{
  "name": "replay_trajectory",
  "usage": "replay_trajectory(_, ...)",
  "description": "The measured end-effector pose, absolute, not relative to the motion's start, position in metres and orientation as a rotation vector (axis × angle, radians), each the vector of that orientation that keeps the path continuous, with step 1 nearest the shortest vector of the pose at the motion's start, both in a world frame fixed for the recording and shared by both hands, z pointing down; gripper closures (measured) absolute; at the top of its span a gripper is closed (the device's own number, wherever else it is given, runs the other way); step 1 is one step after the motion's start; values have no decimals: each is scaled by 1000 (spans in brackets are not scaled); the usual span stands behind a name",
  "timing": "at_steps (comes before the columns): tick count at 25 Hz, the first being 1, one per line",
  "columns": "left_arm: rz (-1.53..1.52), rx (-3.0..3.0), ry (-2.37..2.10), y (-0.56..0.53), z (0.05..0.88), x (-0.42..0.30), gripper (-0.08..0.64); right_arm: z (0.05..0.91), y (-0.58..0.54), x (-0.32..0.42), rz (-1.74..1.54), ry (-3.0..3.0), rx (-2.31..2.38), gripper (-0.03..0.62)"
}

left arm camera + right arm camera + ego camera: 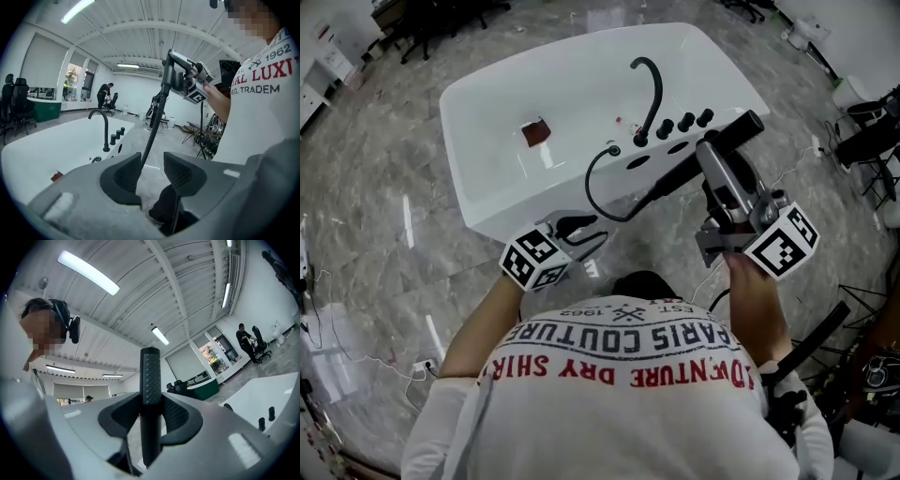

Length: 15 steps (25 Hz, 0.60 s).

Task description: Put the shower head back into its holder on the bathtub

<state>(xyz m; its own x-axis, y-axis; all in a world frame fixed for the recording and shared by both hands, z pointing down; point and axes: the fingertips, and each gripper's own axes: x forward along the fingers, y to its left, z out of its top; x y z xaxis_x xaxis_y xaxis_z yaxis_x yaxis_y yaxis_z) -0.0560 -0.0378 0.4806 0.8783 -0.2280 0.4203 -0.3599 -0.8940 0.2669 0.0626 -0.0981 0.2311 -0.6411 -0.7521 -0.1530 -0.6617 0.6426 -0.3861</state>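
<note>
Holds the black shower head (pixel 151 369) tight in the right hand-held gripper (pixel 151 401), up beside the bathtub (pixel 516 187) taps (pixel 684 123). Has the left hand-held gripper (pixel 152 171) spread wide, hose (pixel 157 117) between.

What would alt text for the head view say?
From above: a person at a white bathtub holds a black shower head in the right gripper at the tub's rim. The left gripper, jaws open, sits at the hose.
</note>
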Motion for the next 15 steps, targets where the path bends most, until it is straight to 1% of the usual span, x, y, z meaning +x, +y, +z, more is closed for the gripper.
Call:
replay_trajectory(5, 678, 2662, -395, -52, 519, -53, 371, 219, -113, 49, -439, 2581, -1097, 454)
replay_trajectory(11, 910, 2646, -445, -73, 580, -47, 370, 223, -141, 23, -494, 2630, -1020, 454)
replay_trajectory(13, 938, 2643, -495, -81, 594, -46, 353, 223, -147, 12, -498, 2654, -990, 454)
replay_trajectory(15, 947, 2651, -514, -87, 604, -42, 353, 221, -153, 6, -492, 2670, -962, 454)
